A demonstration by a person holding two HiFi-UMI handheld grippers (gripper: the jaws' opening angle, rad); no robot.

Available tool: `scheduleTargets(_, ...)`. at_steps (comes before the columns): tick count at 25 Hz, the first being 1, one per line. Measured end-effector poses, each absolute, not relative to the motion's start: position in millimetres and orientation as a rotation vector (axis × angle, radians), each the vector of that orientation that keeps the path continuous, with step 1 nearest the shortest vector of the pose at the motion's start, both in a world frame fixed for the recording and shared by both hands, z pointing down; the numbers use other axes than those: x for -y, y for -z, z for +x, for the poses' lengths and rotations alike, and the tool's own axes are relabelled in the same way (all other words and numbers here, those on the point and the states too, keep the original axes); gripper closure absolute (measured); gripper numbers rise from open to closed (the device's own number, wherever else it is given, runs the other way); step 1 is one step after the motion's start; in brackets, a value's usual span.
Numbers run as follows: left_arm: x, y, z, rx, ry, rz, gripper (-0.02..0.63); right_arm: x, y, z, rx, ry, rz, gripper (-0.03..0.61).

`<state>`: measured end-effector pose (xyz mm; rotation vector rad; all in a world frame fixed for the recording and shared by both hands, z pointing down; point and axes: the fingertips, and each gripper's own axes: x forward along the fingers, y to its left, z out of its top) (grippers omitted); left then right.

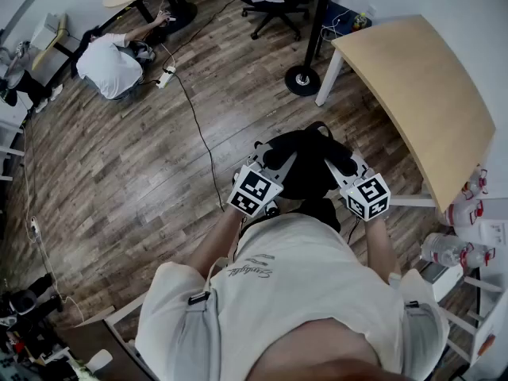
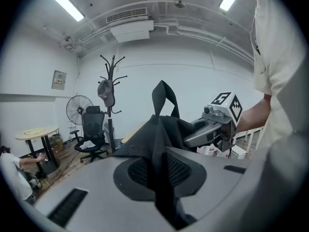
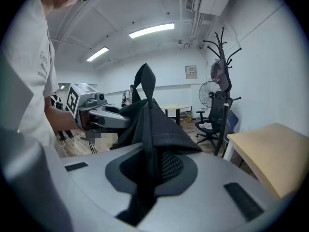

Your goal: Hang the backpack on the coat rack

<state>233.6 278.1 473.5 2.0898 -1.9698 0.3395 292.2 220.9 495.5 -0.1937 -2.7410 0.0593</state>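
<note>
The black backpack (image 1: 305, 165) hangs in mid-air over the wooden floor (image 1: 143, 173), held between both grippers in front of the person. The left gripper (image 1: 274, 163) has its fingers (image 2: 91, 187) closed on a fold of the backpack's fabric. The right gripper (image 1: 340, 169) has its fingers (image 3: 231, 178) clamped on the fabric from the other side. The carry loop (image 2: 163, 98) stands upright on top. The coat rack (image 2: 110, 81) stands well apart, beside an office chair (image 2: 92, 129).
</note>
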Motion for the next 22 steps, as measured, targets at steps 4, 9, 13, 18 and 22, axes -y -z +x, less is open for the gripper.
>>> scheduleTargets(4,-277,-476,226,1.986,-0.338,2.060,0.571,-221,-499,285,2.728,-0.078,-0.234,0.551)
scheduleTargets(9,-285,-473,221,1.981,-0.324,2.052,0.571,-227,-498,277,2.725,-0.069,-0.245,0.551)
scheduleTargets(13,-282,-474,212,1.965,-0.300,2.040,0.571,-222,-501,266,2.724,-0.069,-0.234,0.551)
scheduleTargets(18,-259,-485,191,1.946,-0.298,2.002,0.571,-202,-508,249,2.720,-0.096,-0.260,0.551)
scheduleTargets(22,-230,-487,167,1.914,-0.272,1.969,0.571,-174,-510,225,2.713,-0.064,-0.272,0.551)
